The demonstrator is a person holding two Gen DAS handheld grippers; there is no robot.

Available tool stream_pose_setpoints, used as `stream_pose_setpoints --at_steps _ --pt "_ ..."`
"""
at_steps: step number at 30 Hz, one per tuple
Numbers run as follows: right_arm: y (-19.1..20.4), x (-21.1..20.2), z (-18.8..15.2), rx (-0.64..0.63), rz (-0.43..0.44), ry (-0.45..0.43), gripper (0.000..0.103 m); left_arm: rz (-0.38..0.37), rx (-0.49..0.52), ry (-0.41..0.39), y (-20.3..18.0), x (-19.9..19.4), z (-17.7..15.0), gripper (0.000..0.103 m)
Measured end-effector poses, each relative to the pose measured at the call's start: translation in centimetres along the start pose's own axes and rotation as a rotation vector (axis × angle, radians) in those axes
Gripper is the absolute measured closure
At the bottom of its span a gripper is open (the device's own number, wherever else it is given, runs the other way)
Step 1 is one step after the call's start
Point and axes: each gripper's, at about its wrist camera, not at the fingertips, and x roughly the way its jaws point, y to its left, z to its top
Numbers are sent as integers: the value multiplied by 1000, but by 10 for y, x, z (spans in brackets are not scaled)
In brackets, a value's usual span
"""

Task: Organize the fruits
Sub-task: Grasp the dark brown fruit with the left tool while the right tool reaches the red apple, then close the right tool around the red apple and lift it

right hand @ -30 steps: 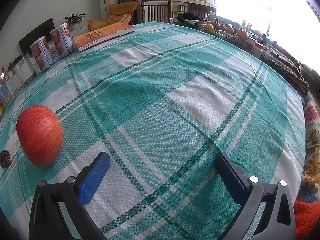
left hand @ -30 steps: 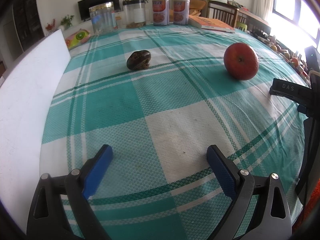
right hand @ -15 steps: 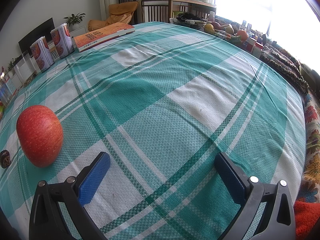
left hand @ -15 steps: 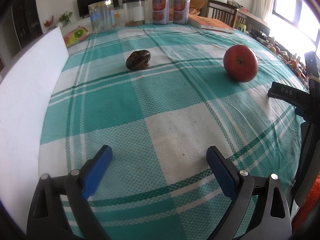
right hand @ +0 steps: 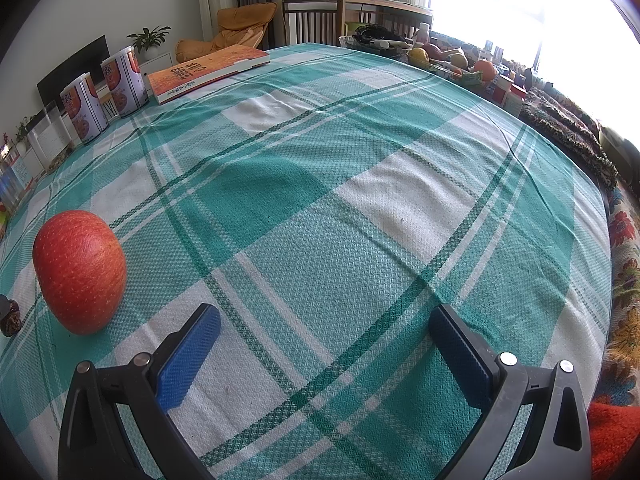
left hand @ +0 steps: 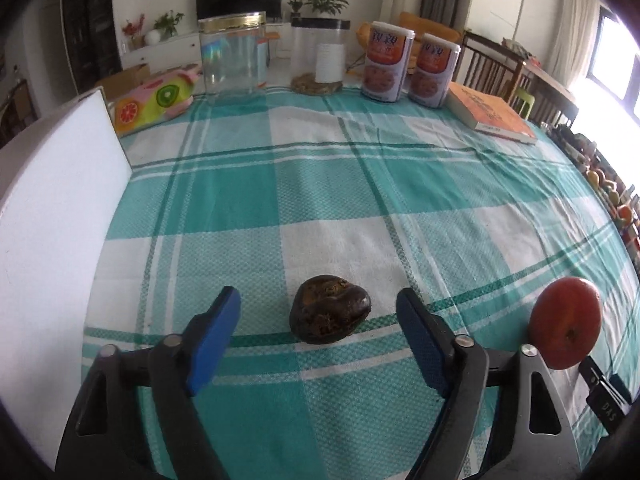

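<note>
A dark brown wrinkled fruit (left hand: 330, 314) lies on the green checked tablecloth (left hand: 320, 200). My left gripper (left hand: 318, 304) is open, its blue pads on either side of the fruit without touching it. A red apple (left hand: 566, 326) stands to its right; it also shows in the right wrist view (right hand: 80, 270) at the left. My right gripper (right hand: 324, 320) is open and empty over the cloth, right of the apple. The dark fruit (right hand: 10, 318) peeks in at that view's left edge.
A white board (left hand: 52, 216) stands along the table's left side. At the far edge are two clear jars (left hand: 234, 58), two printed cans (left hand: 386, 66), an orange book (left hand: 490, 116) and a fruit-printed pack (left hand: 154, 100). A fruit basket (right hand: 448, 60) sits at the far right.
My left gripper has moved forward across the table to the dark fruit, which now sits between its open fingers. The right gripper and the apple have not moved.
</note>
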Motion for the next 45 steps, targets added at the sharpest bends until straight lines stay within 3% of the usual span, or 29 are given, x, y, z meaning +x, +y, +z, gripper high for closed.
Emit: stream_pose_setpoints --at_steps 5,9,17,18,20,21,23,24,26,29,31,34,35,40,42,45 --pt "0 0 0 0 0 0 0 3 24 5 -4 -14 -17 62" --pt "0 0 0 0 0 0 0 -62 -27 30 -5 -42 -42 62" --pt "0 2 4 -10 17 11 0 -150 25 30 -16 -99 -77 62" --pt "-2 1 7 -25 67 22 1 -163 28 29 -16 -106 -80 62" --pt "-14 -15 12 26 304 -48 12 -182 35 16 -16 -118 -84 62" --pt "-17 -27 14 43 422 -102 12 -186 43 10 -16 -123 -86 62" --pt "-1 -44 26 -45 553 -133 8 -202 48 10 -18 -128 -89 62" --pt "15 -47 33 -118 593 -113 8 -216 43 17 -18 -129 -90 62" --pt "47 -40 45 -237 544 -64 8 -244 30 29 -19 -132 -90 62" --pt "71 -17 52 -277 532 16 8 -275 2 31 -14 -143 -95 62" --pt "79 -4 55 -271 610 86 8 -292 -14 30 -7 -153 -99 62" --pt "92 5 54 -277 736 199 31 -300 -40 34 6 -165 -109 62" --pt "95 3 52 -281 735 211 37 -303 -53 38 10 -169 -114 62" --pt "104 -12 39 -356 665 214 37 -305 -65 48 27 -184 -130 62" --pt "98 -16 35 -334 682 237 38 -310 -68 42 32 -189 -132 62" --pt "80 -13 29 -196 763 312 38 -317 -72 32 36 -196 -134 62"
